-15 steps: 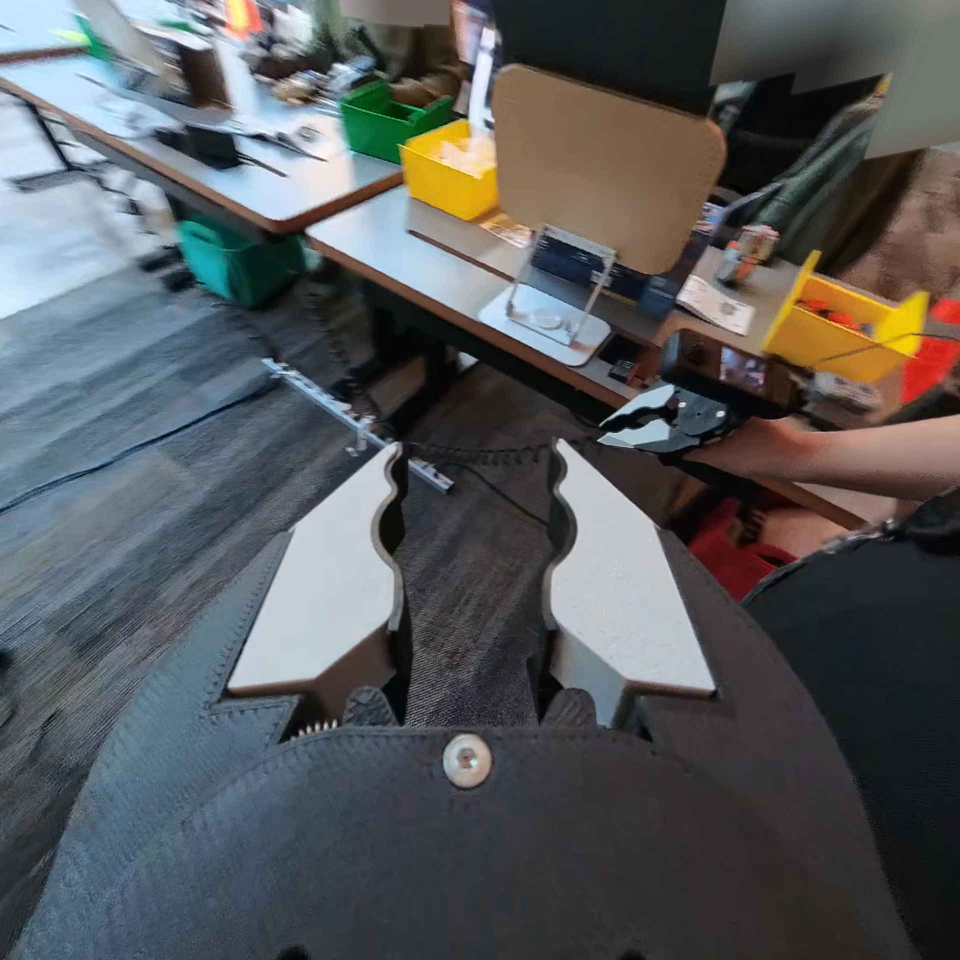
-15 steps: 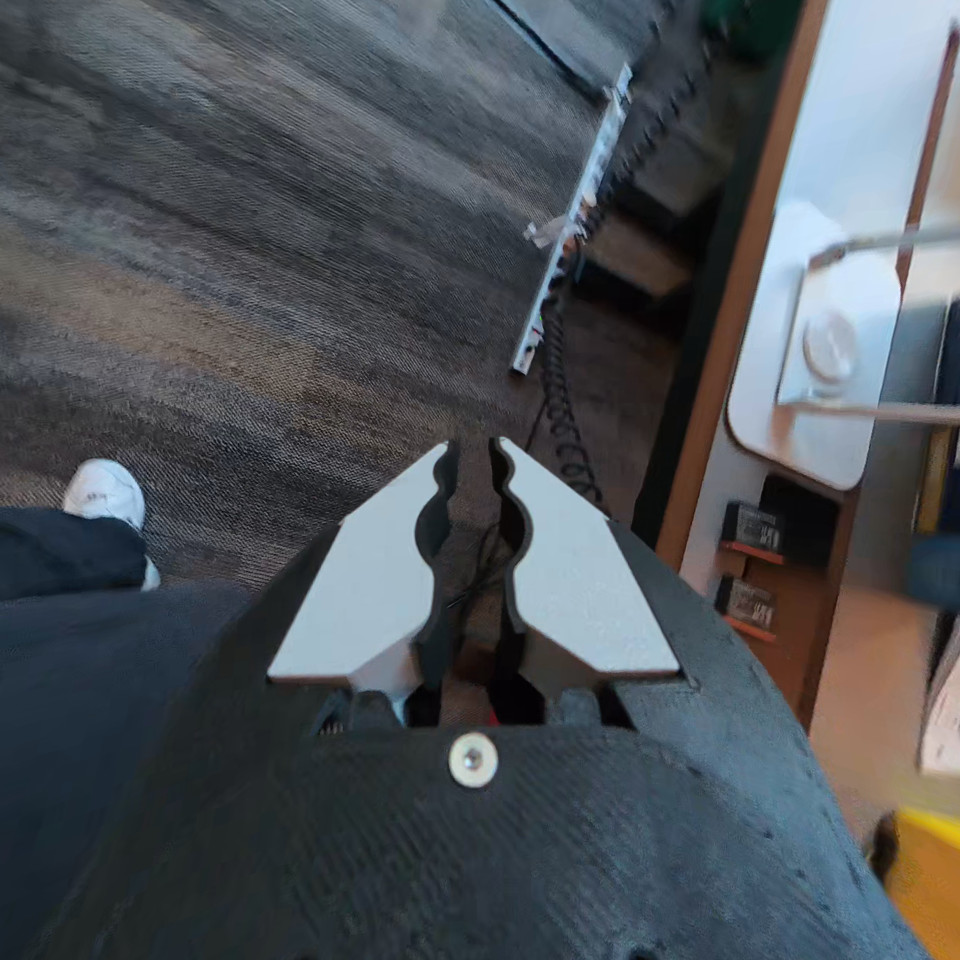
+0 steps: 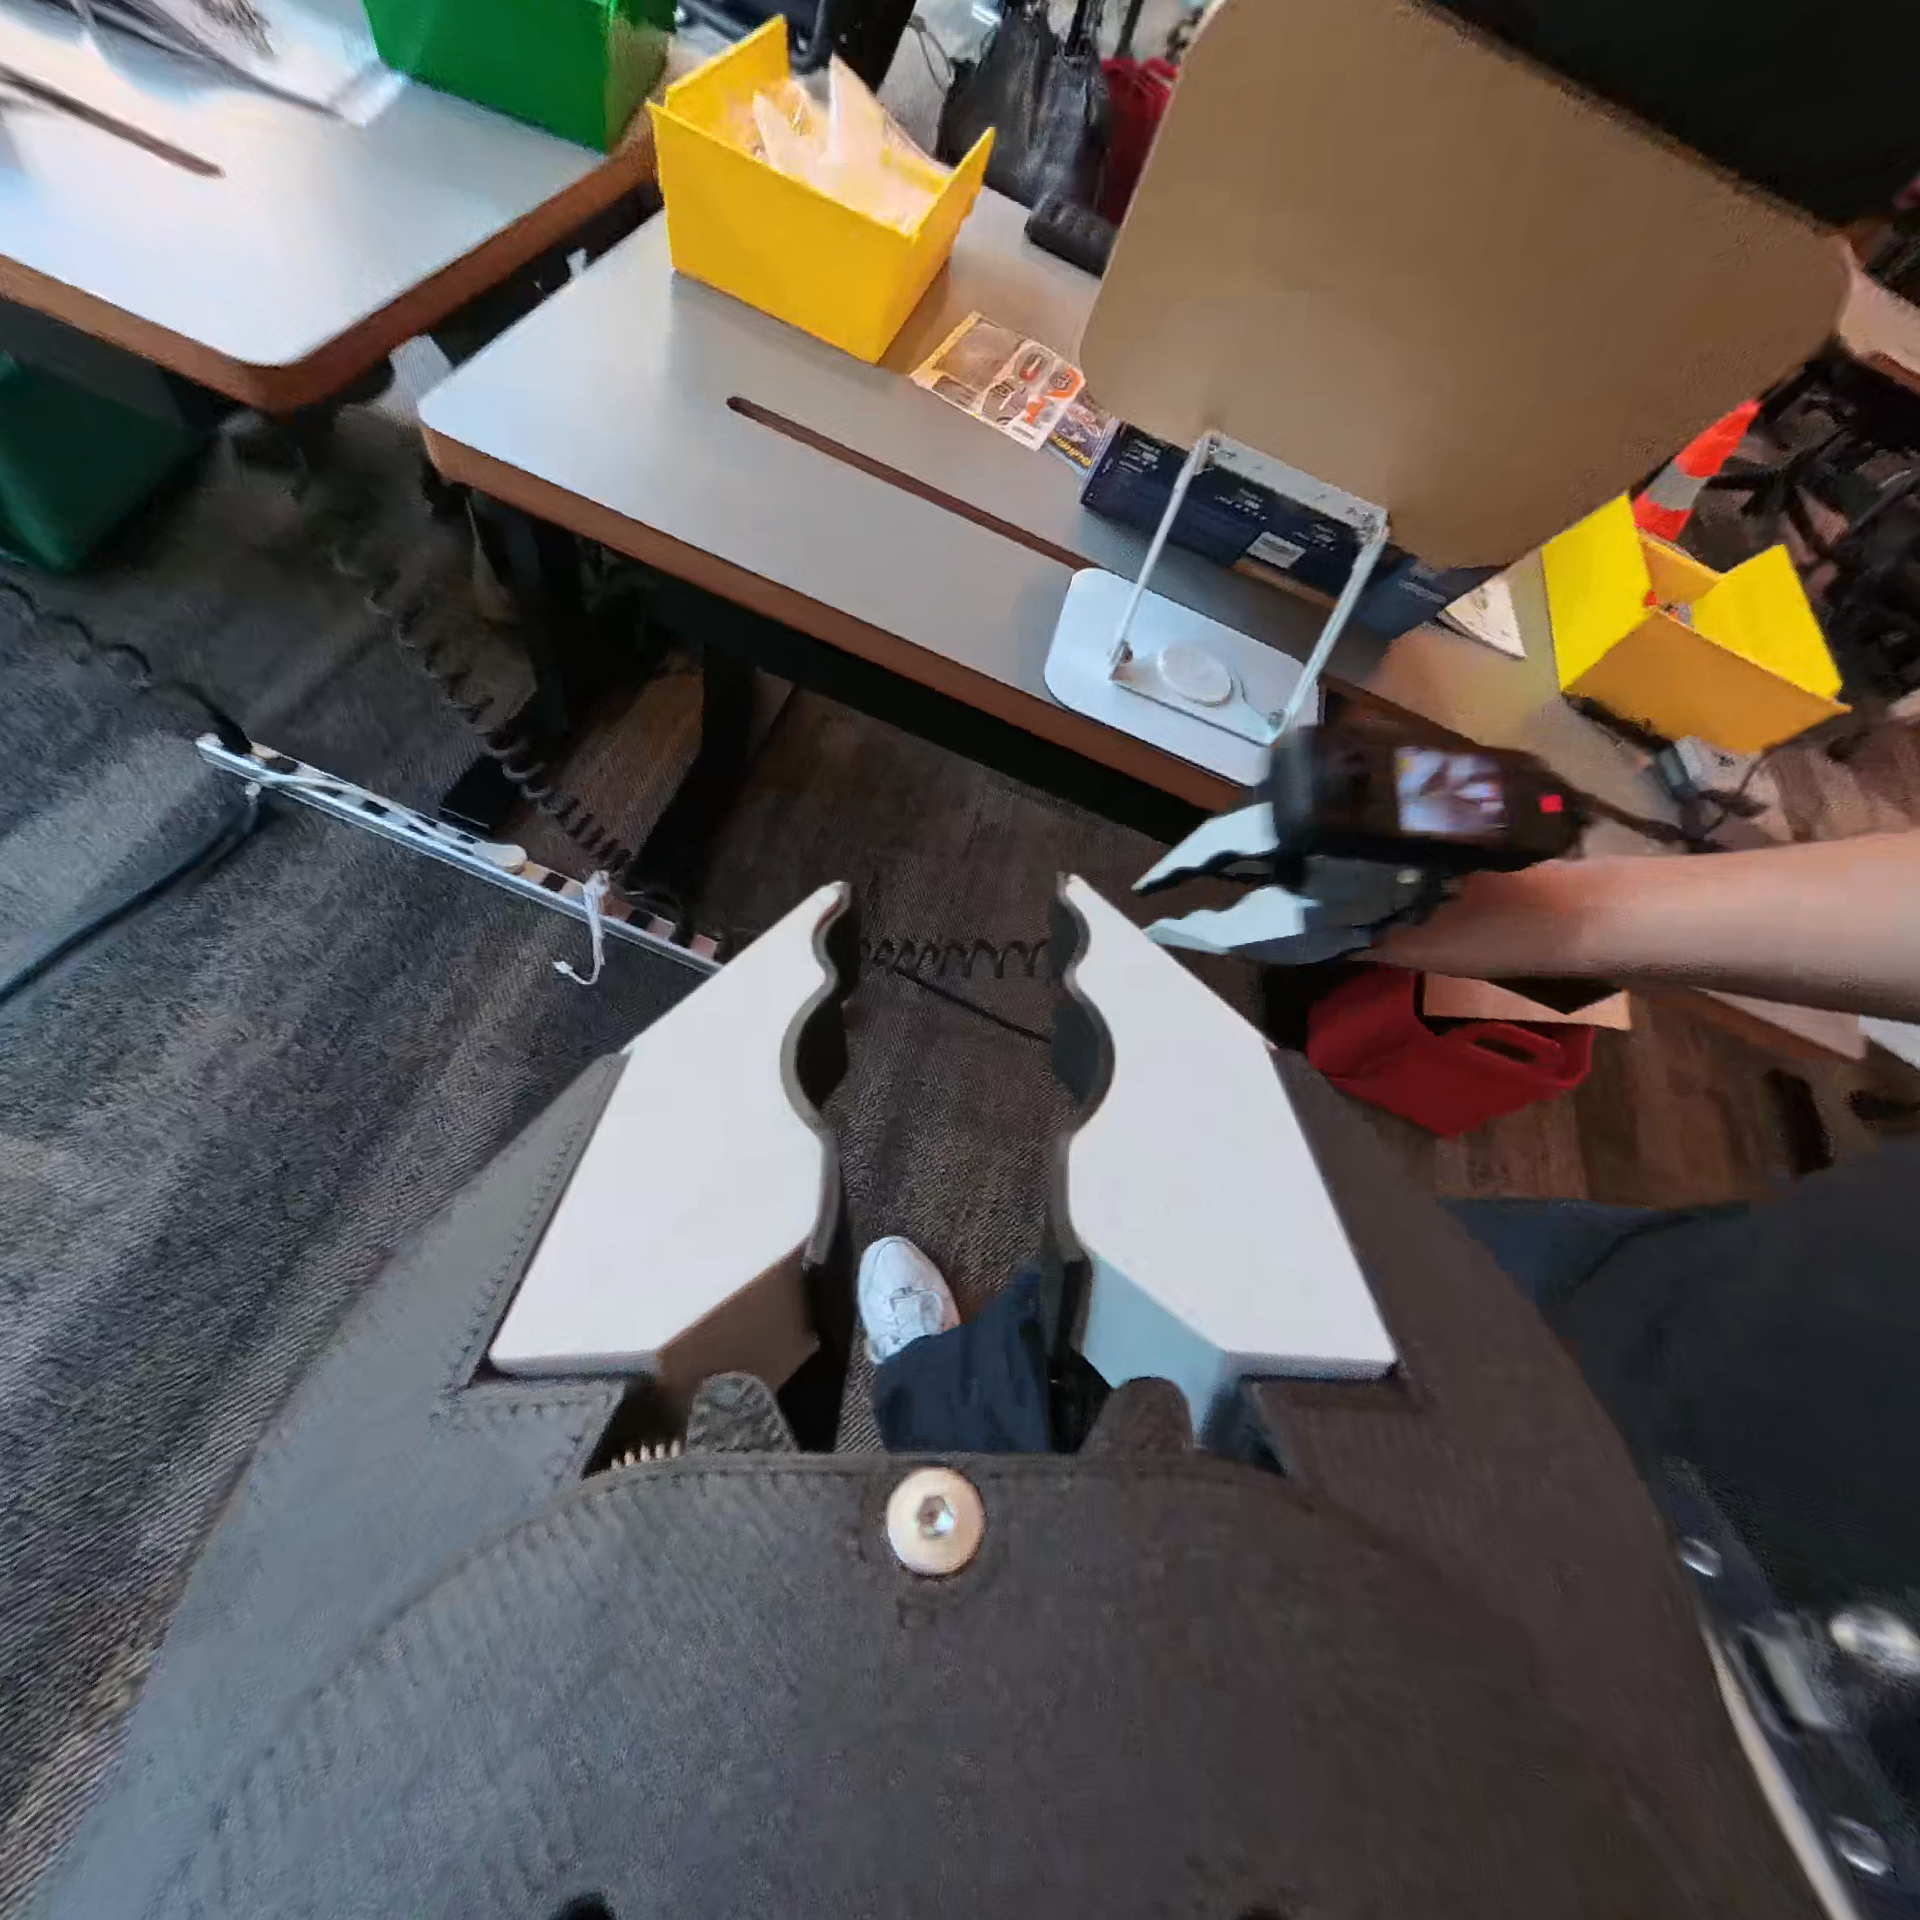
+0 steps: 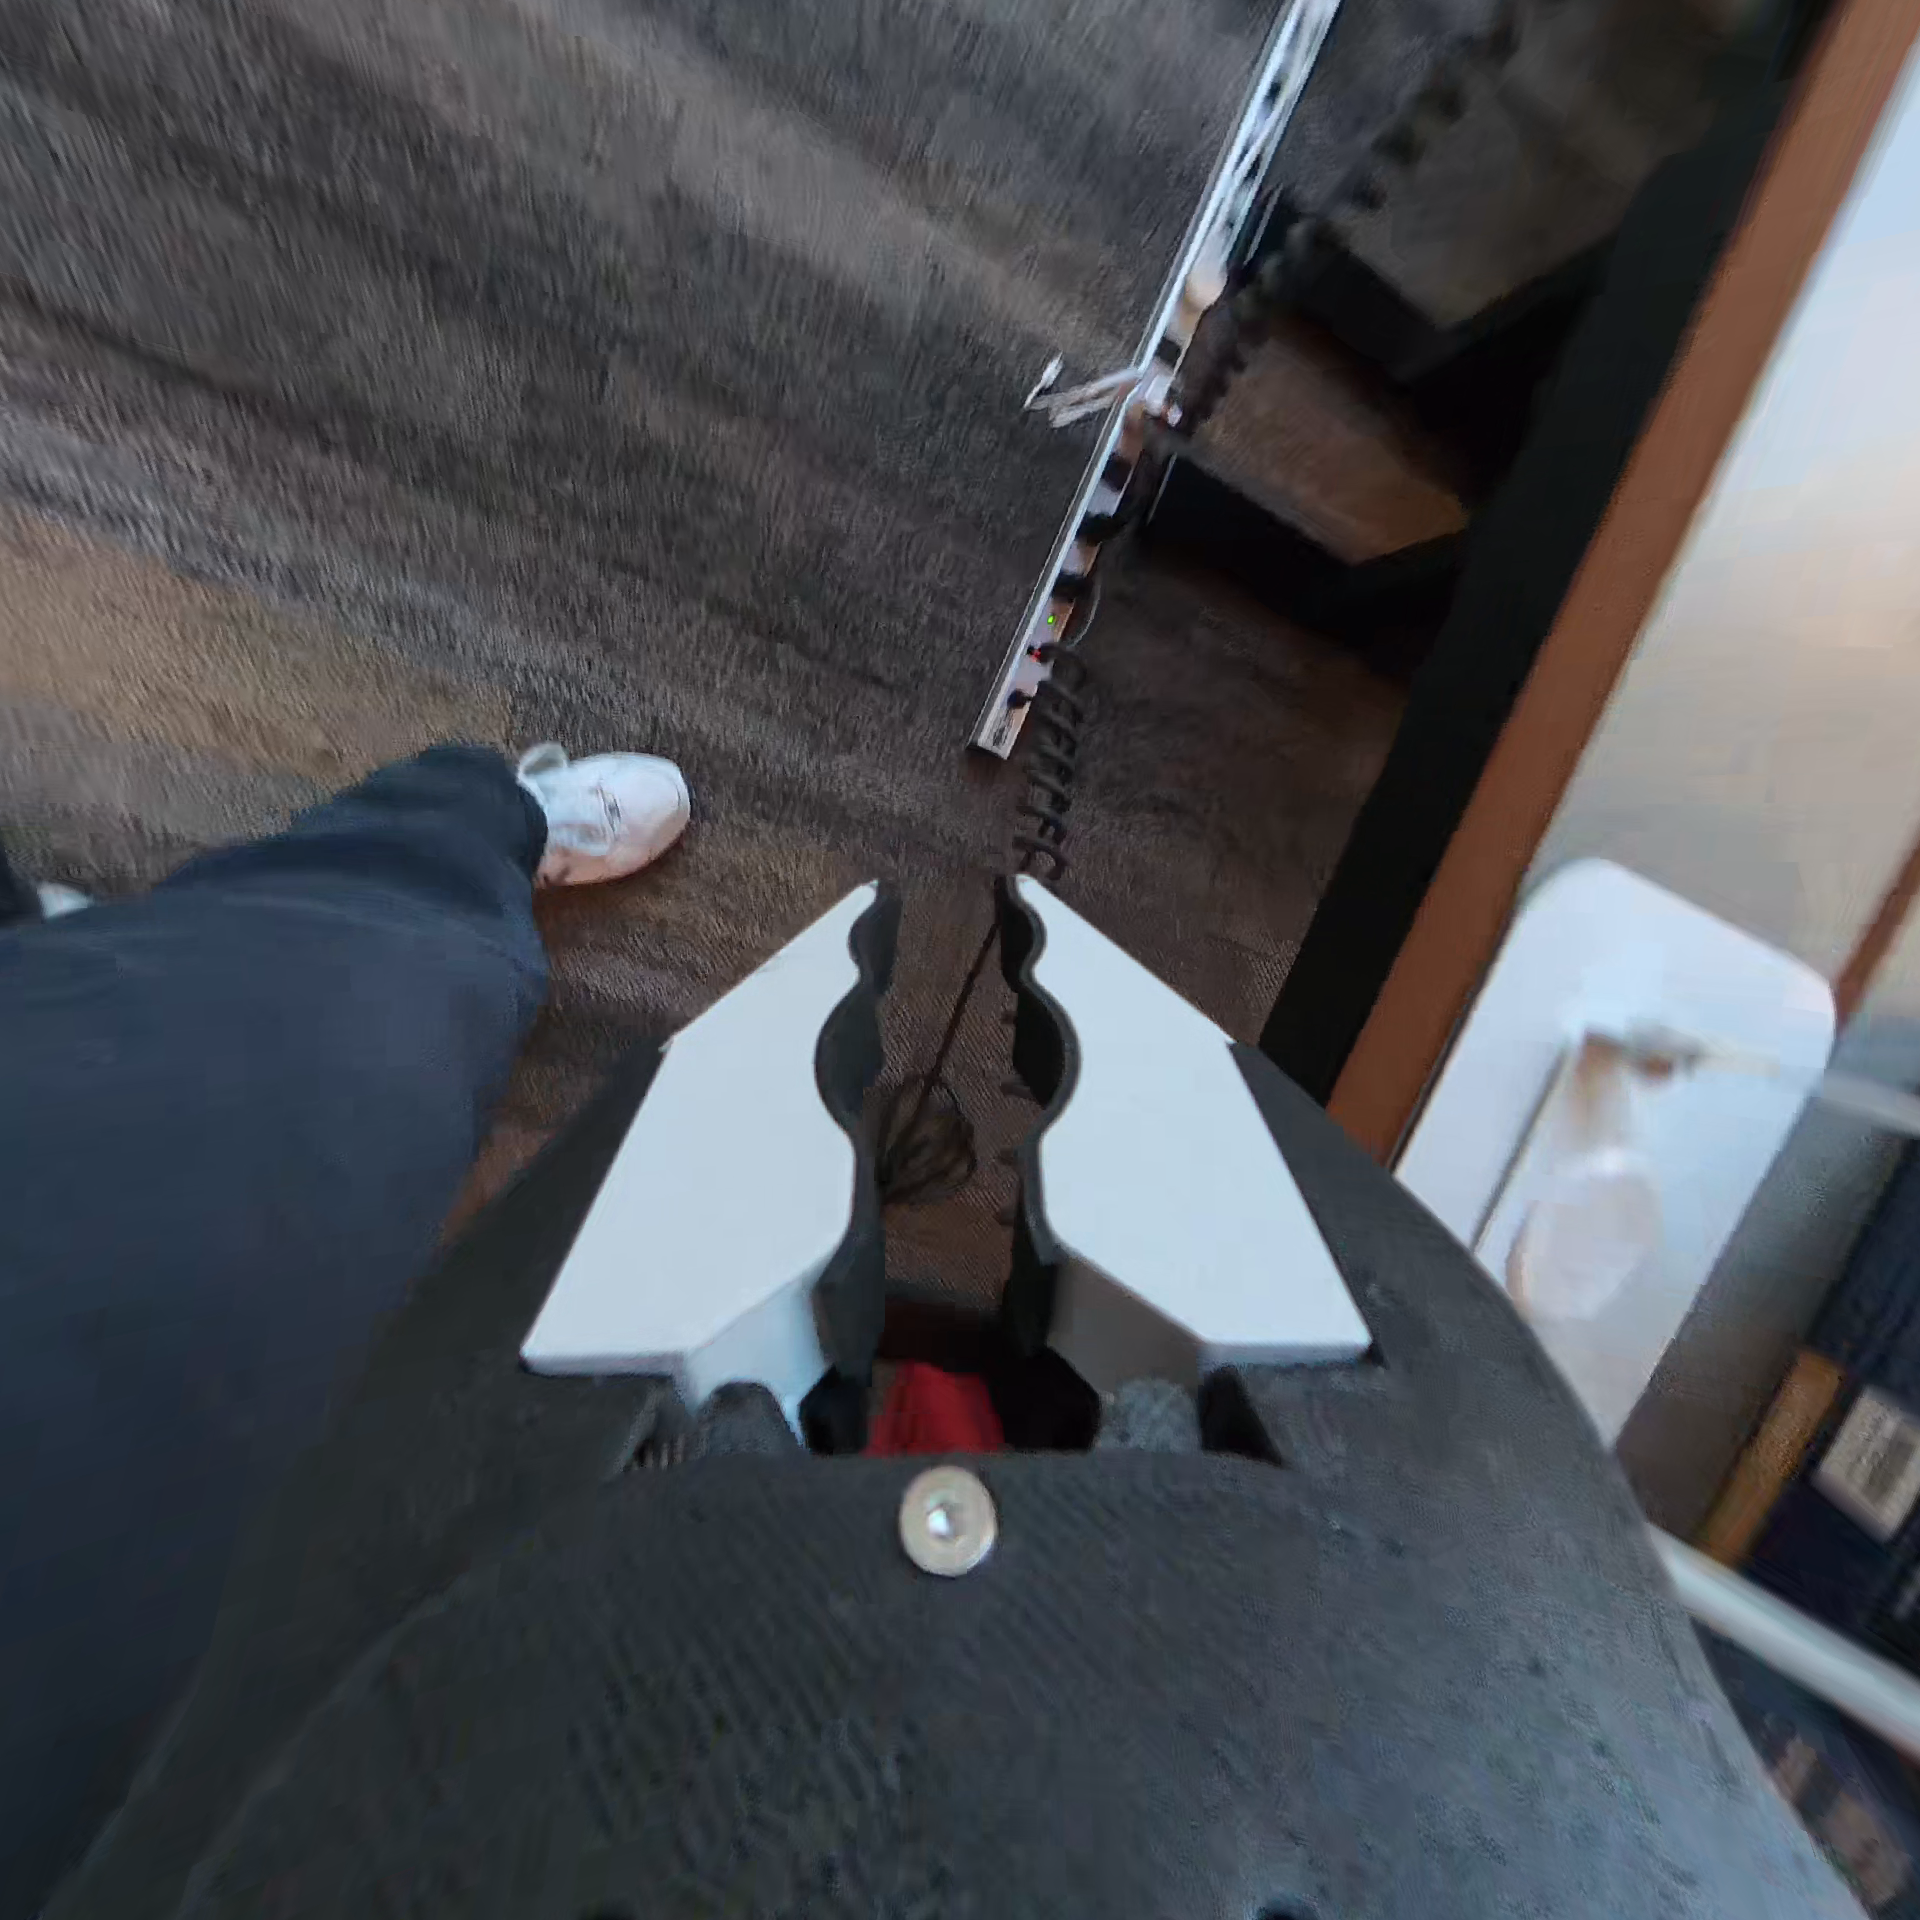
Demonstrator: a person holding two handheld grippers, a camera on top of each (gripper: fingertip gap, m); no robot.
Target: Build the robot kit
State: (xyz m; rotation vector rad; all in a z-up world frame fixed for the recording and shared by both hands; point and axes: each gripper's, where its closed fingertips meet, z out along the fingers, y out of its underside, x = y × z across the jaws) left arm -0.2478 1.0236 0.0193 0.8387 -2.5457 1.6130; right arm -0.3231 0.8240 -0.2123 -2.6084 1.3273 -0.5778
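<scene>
Two hand-held grippers, both empty, over grey carpet (image 3: 260, 1091)
- left gripper (image 3: 951, 914): jaws spread wide, nothing between; white sneaker (image 3: 902, 1299) seen below through gap; grey desk (image 3: 727, 488) ahead, yellow bin (image 3: 810, 208) on it
- right gripper (image 4: 940, 883): jaws parted narrowly, gripping nothing; coiled black cable (image 4: 1049, 769) just ahead of tips, power strip (image 4: 1132, 416) beyond; desk edge to its right; white stand base (image 4: 1662, 1039) on desk

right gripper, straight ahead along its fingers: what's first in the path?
Nothing sits between the open fingers of the right gripper. Its line runs down to the carpet, probably meeting the coiled black cable beside the power strip first; depth is unclear.
</scene>
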